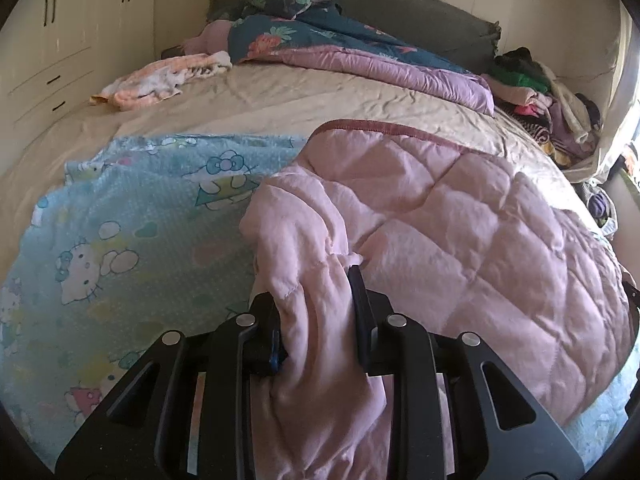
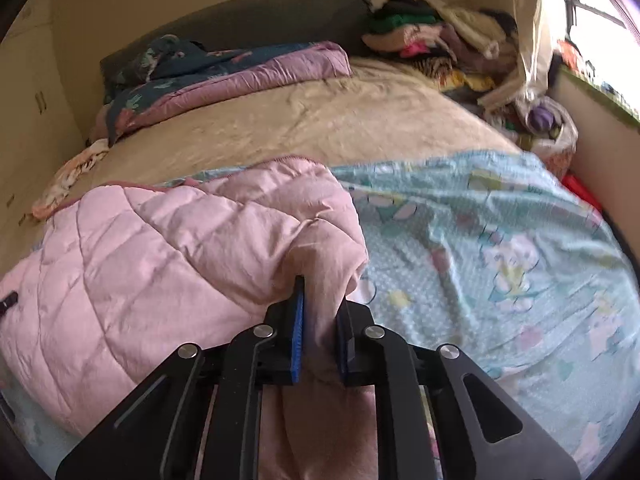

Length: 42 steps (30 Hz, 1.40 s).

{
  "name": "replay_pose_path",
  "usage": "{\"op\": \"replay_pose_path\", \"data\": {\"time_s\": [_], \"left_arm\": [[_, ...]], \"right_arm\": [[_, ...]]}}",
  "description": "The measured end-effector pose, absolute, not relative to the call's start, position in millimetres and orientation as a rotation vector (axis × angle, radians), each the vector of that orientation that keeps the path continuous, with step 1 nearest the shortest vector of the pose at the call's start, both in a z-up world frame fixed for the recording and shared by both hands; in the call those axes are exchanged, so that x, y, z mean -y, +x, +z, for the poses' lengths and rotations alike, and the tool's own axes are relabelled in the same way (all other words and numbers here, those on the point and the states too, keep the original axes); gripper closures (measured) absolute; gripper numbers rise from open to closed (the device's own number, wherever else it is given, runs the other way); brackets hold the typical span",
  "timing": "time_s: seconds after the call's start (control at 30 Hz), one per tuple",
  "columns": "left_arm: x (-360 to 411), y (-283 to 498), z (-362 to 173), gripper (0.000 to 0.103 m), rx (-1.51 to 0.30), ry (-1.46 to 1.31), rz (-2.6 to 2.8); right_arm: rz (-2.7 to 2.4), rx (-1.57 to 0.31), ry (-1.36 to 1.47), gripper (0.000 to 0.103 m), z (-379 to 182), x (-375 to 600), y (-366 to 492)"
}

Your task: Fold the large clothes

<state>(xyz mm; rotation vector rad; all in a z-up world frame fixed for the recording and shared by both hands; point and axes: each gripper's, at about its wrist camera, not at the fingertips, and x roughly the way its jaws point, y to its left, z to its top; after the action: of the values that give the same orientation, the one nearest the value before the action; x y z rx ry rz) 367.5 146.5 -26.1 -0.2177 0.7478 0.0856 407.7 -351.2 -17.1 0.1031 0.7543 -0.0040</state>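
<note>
Left wrist showed both jaws clenched on the pink quilted blanket; I judged both corners should travel level toward the far edge.

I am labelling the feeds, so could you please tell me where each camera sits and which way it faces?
Left wrist: on the left gripper, looking down across the bed; its black fingers clamp the pink quilted blanket.
Right wrist: on the right gripper, facing likewise; its fingers pinch the same blanket.
Shared: that blanket, the light blue cartoon-print sheet and the dark grey headboard.
</note>
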Motion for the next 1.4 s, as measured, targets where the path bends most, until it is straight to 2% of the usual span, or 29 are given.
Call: {"op": "replay_pose_path", "data": {"time_s": [0.4,0.5,0.53,0.67,0.77,0.83,1.03,1.13,1.17,1.4], "left_arm": [[-144.4,381.5,-34.2,0.081,-0.771,-0.212,0.09],[-147.4,380.9,-32.8,0.077,-0.778,-0.217,0.088],[-147.9,380.4,-32.1,0.077,-0.777,-0.214,0.09],[-150.4,374.8,-27.0,0.071,-0.779,-0.224,0.101],[-152.9,367.5,-20.6,0.06,-0.774,-0.234,0.096],[-152.6,362.0,-15.1,0.054,-0.772,-0.235,0.091],[-146.7,340.3,5.8,0.03,-0.749,-0.235,0.069],[-141.7,327.8,17.5,0.016,-0.728,-0.232,0.055],[-140.3,323.1,21.2,0.009,-0.721,-0.229,0.051],[-133.3,291.5,42.6,0.009,-0.679,-0.24,0.03]], "right_arm": [[-0.055,-0.792,0.044,0.089,-44.3,338.9,405.8],[-0.057,-0.8,0.073,0.082,-39.7,343.3,402.0],[-0.058,-0.801,0.089,0.077,-37.2,345.4,399.5],[-0.063,-0.778,0.129,0.034,-24.0,349.1,386.0],[-0.041,-0.742,0.151,0.015,-10.5,347.5,373.4],[-0.016,-0.714,0.157,0.009,0.9,344.1,363.4],[0.041,-0.642,0.159,0.006,30.8,335.9,334.2],[0.059,-0.618,0.149,0.004,41.3,334.1,319.6],[0.067,-0.613,0.144,0.004,45.2,333.3,313.5],[0.104,-0.583,0.131,0.004,62.5,331.8,281.2]]}}
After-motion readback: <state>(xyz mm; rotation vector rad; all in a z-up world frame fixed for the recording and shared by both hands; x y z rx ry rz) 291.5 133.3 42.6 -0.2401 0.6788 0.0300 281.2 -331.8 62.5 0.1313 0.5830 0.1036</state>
